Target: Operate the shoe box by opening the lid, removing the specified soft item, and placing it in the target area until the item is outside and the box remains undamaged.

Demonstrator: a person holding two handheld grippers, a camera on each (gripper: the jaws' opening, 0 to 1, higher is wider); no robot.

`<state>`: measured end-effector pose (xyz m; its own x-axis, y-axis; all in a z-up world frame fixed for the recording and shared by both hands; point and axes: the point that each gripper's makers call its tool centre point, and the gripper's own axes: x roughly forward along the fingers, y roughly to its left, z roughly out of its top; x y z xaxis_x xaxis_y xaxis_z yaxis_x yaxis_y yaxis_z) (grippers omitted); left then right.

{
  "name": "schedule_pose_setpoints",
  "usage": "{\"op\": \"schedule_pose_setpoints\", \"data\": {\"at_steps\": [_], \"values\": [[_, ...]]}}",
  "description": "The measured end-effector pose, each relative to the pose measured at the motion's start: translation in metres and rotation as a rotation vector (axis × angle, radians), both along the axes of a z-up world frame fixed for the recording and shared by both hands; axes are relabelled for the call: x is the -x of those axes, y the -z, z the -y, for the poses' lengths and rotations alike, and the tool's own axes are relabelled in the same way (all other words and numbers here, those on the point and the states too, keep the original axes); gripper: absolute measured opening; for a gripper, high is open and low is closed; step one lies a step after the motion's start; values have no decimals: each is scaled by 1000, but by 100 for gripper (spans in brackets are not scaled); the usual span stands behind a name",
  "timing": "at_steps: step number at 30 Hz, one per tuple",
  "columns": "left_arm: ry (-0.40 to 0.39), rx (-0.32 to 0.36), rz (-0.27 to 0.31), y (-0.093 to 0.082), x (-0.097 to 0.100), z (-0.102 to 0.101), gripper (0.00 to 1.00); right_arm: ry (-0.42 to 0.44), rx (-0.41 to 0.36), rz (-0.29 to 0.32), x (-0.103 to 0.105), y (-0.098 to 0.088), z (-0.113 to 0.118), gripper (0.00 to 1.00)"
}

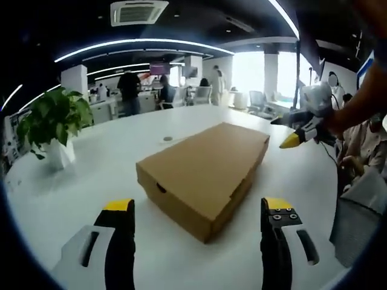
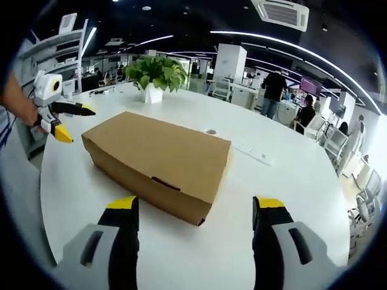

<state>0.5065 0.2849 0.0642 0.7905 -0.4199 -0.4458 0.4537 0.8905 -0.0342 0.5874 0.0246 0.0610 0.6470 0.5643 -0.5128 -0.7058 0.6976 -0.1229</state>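
Note:
A closed brown cardboard shoe box (image 1: 205, 172) lies flat on the white table (image 1: 91, 181), lid down. My left gripper (image 1: 198, 206) is open just short of one corner of the box, nothing between its yellow-tipped fingers. The right gripper (image 1: 288, 130), held by a hand, hovers open off the box's far right end. In the right gripper view the same box (image 2: 160, 160) lies ahead, a short end with a thumb notch facing me. My right gripper (image 2: 196, 203) is open and empty in front of it. The left gripper (image 2: 76, 123) hangs open beyond the box's left end.
A potted green plant (image 1: 53, 121) (image 2: 157, 72) stands on the table past the box. A small round disc (image 2: 210, 131) and a white strip (image 2: 254, 154) lie near the box. A seated person (image 1: 363, 157) is at the table edge. Office desks, chairs and people fill the background.

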Motion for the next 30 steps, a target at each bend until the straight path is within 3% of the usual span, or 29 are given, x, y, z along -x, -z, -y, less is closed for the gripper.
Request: {"op": "schedule_pose_setpoints", "data": {"at_steps": [8,30], "values": [[45,-23,-26,16,-3,11,85,-42,6,-26,-7,16,-13,70],[70,-36,-43,28,-14,28,78,-125,-20,-47,-9,27,-39,66]]}}
